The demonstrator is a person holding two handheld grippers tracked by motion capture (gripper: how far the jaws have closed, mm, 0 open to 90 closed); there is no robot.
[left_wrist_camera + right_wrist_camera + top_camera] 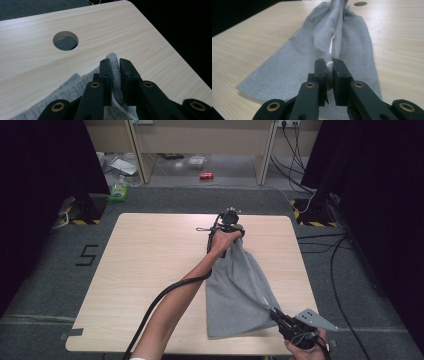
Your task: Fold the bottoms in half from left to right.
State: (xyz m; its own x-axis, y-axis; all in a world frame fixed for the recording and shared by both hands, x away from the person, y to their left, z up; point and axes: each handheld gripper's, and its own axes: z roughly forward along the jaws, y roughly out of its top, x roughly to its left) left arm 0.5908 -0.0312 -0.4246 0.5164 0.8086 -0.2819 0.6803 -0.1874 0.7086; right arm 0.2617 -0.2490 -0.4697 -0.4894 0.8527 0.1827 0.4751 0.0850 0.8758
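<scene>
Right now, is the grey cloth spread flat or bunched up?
Partly bunched. The grey cloth is pinched at two ends by the left gripper and right gripper, raising a ridge along its middle; its lower-left part lies flat on the table.

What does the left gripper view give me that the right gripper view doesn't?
Left gripper view: the left gripper pinching a ribbed corner of the grey cloth near the table's rounded far corner, with the round hole large and close.
Right gripper view: the right gripper clamped on a bunched edge with a white cord, and the cloth stretched away along its length, one flap flat on the table.
Both: shut black jaws on the same cloth, over the light wood table.
</scene>
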